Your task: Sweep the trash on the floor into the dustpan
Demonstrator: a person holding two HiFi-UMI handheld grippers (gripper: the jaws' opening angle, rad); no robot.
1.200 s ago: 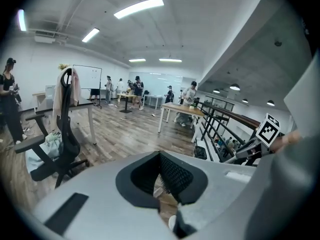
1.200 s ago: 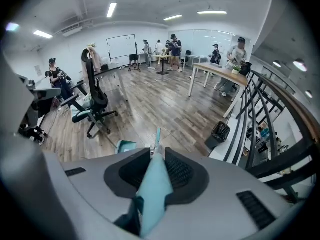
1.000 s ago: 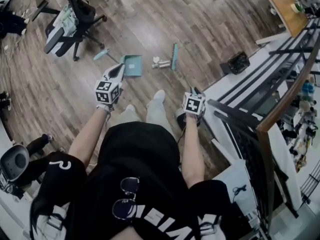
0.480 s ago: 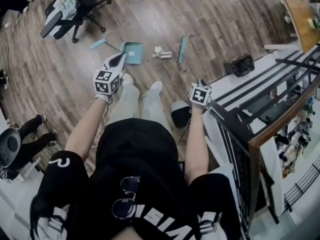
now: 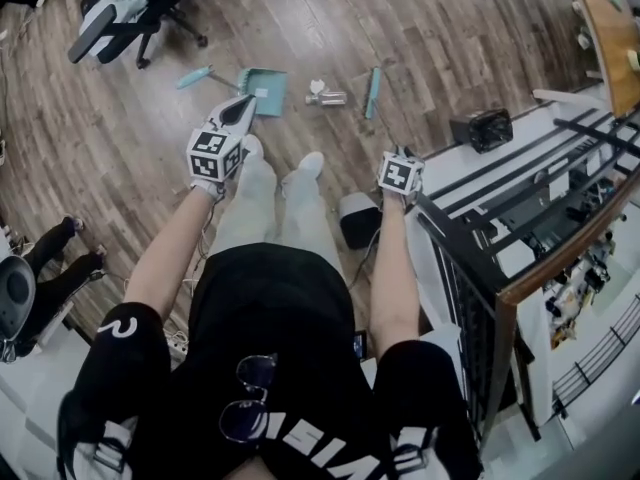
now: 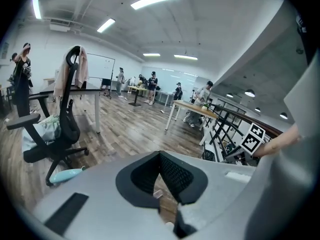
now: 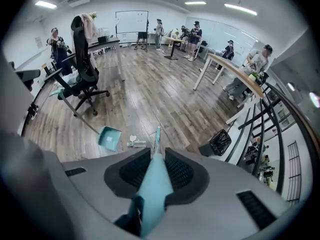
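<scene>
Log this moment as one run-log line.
left gripper: shut, empty | right gripper: shut on broom | dustpan: on floor, unheld | bottle: between dustpan and broom head

a teal plastic dustpan (image 5: 267,90) lies flat on the wooden floor (image 5: 420,38), its thin long handle running off to a teal grip that also rests on the floor. just beside it lie a clear plastic bottle (image 5: 331,97) on its side and a small white crumpled scrap (image 5: 316,86). the teal long-handled broom (image 5: 373,92) has its head on the floor near the bottle, its handle clamped in the right claw (image 7: 155,160).
</scene>
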